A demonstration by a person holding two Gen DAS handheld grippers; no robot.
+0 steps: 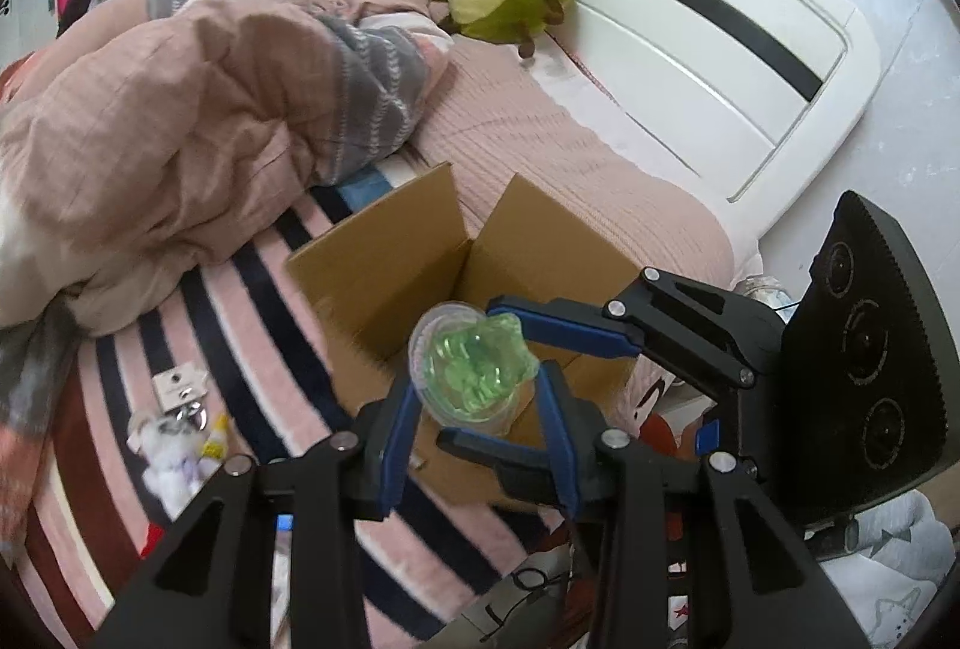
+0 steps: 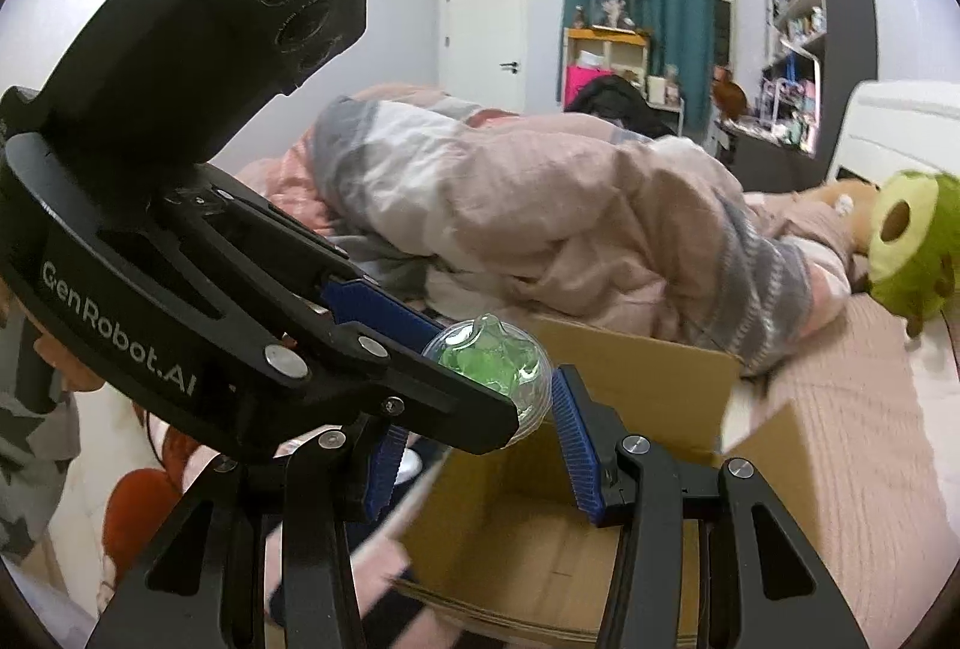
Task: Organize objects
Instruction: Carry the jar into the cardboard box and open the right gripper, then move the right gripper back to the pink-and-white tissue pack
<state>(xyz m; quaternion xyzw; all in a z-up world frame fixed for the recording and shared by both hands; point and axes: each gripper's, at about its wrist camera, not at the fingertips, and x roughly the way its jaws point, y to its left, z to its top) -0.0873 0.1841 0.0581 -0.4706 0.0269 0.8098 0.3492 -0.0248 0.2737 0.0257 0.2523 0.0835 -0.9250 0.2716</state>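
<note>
Over the box (image 1: 420,253) on the bed (image 1: 570,156), our left gripper (image 1: 474,379) and right gripper (image 2: 480,397) both clamp the capsule (image 1: 471,370), apparently handing it over.

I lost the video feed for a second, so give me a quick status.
Both grippers, left and right, shut on clear capsule with green toy. Capsule held above open cardboard box. Nothing blocking box.
</note>
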